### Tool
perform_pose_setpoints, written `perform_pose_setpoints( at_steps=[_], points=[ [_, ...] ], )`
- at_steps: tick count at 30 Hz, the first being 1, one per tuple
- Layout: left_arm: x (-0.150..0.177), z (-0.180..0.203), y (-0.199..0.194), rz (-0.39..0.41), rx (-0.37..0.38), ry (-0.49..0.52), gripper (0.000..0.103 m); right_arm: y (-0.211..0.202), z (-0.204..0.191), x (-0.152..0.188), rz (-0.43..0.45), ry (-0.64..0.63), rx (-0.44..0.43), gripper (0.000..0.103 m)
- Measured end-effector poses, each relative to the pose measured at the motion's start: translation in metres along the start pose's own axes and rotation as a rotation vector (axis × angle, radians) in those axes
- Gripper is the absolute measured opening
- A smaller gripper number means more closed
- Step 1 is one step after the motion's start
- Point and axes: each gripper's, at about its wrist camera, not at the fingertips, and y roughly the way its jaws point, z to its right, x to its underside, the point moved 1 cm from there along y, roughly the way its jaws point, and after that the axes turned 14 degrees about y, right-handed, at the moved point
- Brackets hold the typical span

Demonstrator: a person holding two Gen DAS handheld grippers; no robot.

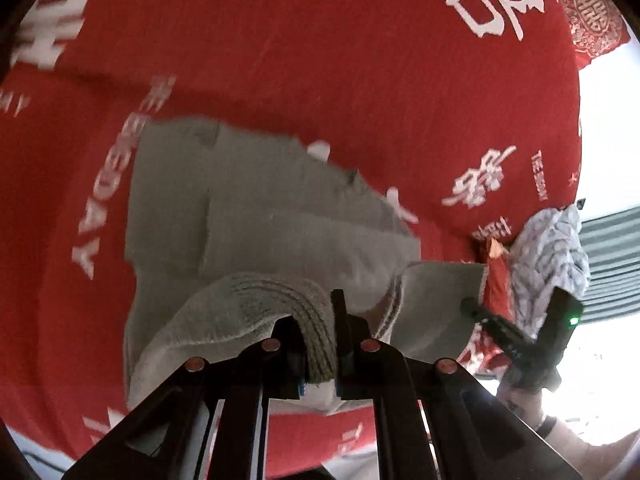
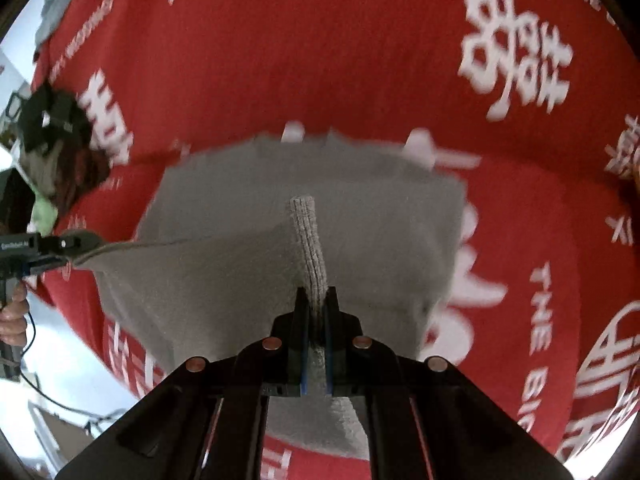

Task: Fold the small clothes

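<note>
A small grey garment (image 1: 256,208) with a ribbed waistband lies on a red bedspread (image 1: 320,60) with white characters. My left gripper (image 1: 320,332) is shut on the ribbed band and lifts that edge off the bed. My right gripper (image 2: 318,308) is shut on another stretch of the ribbed band (image 2: 310,240), which stands up as a ridge above the grey garment (image 2: 248,280). Each gripper shows in the other's view: the right gripper (image 1: 476,312) at the garment's right corner, the left gripper (image 2: 76,246) at its left corner. The cloth is stretched between them.
A crumpled grey-and-white patterned garment (image 1: 552,252) lies at the bed's right edge. A dark bundle (image 2: 56,136) sits at the bed's left edge in the right wrist view. The red bedspread (image 2: 360,60) spreads wide beyond the garment. Floor and cables show at the lower left.
</note>
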Motion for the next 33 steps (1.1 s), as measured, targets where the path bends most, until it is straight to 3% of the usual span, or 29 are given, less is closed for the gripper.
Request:
perform_pose_setpoints(
  at_steps=[5, 8, 13, 18, 23, 28, 30, 31, 32, 33],
  points=[
    [-0.053, -0.006, 0.025, 0.058, -0.055, -0.002, 0.010, 0.018, 0.009, -0.058, 0.045, 0.027, -0.008, 0.006],
    [-0.080, -0.025, 0.053, 0.064, -0.106, -0.035, 0.010, 0.054, 0.018, -0.089, 0.026, 0.049, -0.001, 0.006],
    [-0.100, -0.050, 0.103, 0.026, -0.233, -0.043, 0.010, 0.116, 0.031, -0.105, -0.044, 0.076, 0.019, 0.006],
    [-0.099, -0.075, 0.140, -0.027, -0.333, -0.101, 0.010, 0.167, 0.046, -0.107, -0.112, 0.133, 0.016, 0.006],
    [-0.103, -0.081, 0.135, -0.047, -0.357, -0.163, 0.012, 0.182, 0.058, -0.109, -0.149, 0.194, -0.002, 0.007],
    [-0.109, -0.055, 0.108, -0.051, -0.393, -0.063, 0.012, 0.164, 0.073, -0.116, -0.149, 0.256, 0.070, 0.012],
    [-0.109, -0.044, 0.099, -0.059, -0.397, -0.014, 0.012, 0.147, 0.074, -0.112, -0.128, 0.248, 0.061, 0.012],
    [-0.109, -0.041, 0.098, -0.066, -0.397, 0.000, 0.020, 0.141, 0.073, -0.110, -0.126, 0.241, 0.047, 0.012],
    [-0.108, -0.038, 0.097, -0.077, -0.406, 0.018, 0.050, 0.136, 0.070, -0.107, -0.127, 0.229, 0.035, 0.011],
    [-0.107, -0.036, 0.095, -0.078, -0.447, 0.042, 0.069, 0.130, 0.065, -0.104, -0.128, 0.203, 0.017, 0.011]
  ],
)
